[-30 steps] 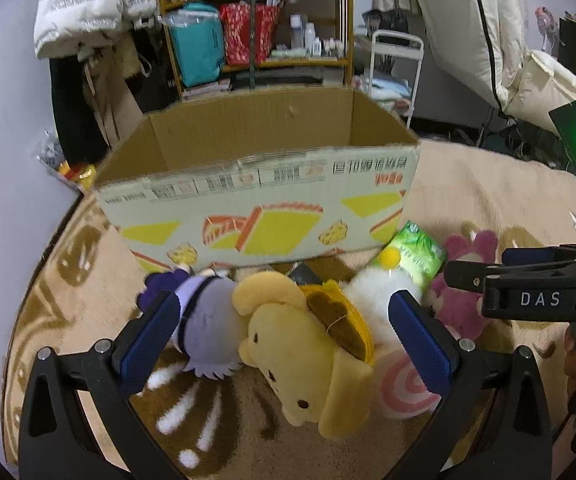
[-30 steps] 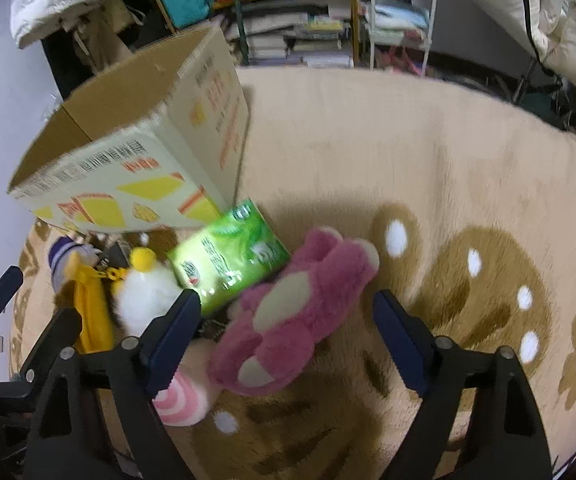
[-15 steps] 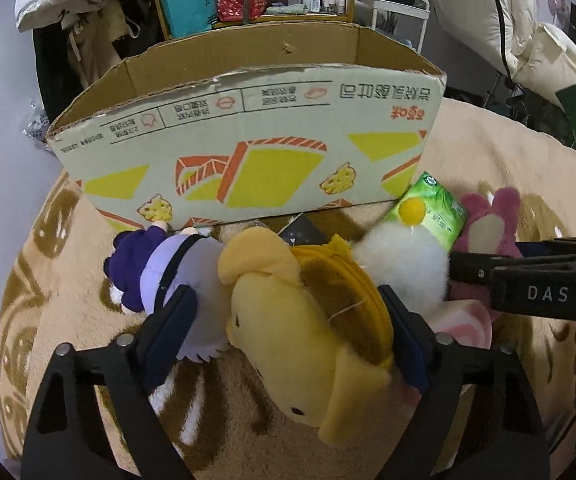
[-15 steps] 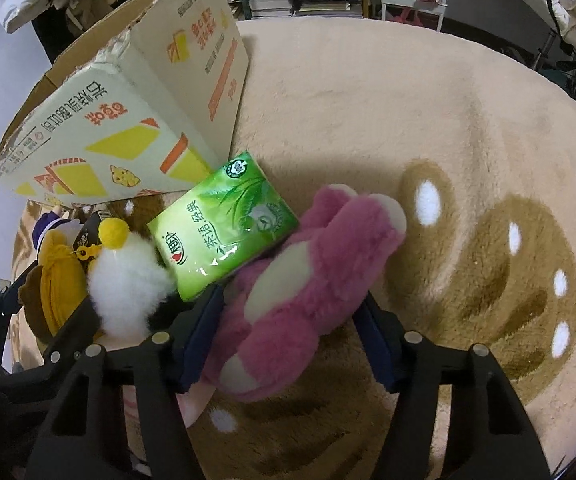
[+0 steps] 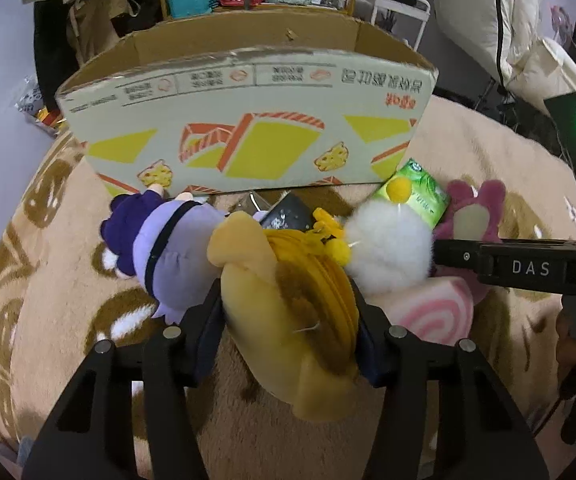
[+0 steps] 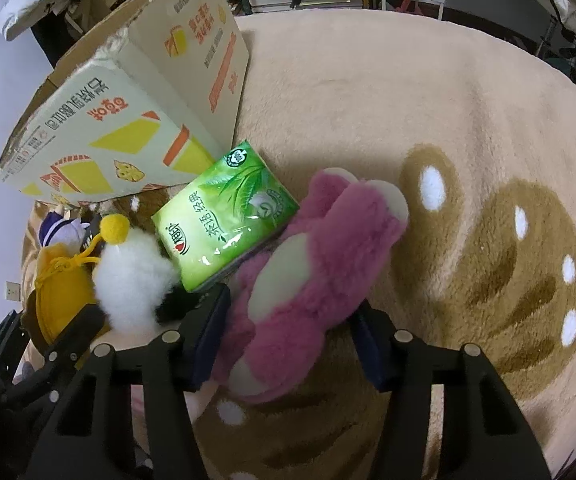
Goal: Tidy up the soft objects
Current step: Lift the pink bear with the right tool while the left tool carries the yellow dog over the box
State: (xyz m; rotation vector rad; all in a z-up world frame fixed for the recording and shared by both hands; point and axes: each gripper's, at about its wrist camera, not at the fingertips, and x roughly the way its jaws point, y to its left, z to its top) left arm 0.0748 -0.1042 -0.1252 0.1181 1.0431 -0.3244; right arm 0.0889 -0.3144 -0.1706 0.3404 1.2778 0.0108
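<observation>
— What changed since a second ago?
— The left gripper (image 5: 288, 320), wide then, now clamps the yellow plush (image 5: 288, 312). The right gripper (image 6: 288, 332), just closing, pinches the pink bear (image 6: 312, 280) between its pads.

The black bar of the right gripper (image 5: 528, 266) carried the white letters "DAS". The green plastic tissue pack (image 6: 224, 220) bore Chinese characters reading "茶语·经典". The printed cardboard box (image 5: 248, 120) showed upside-down Chinese print, too small to read.
</observation>
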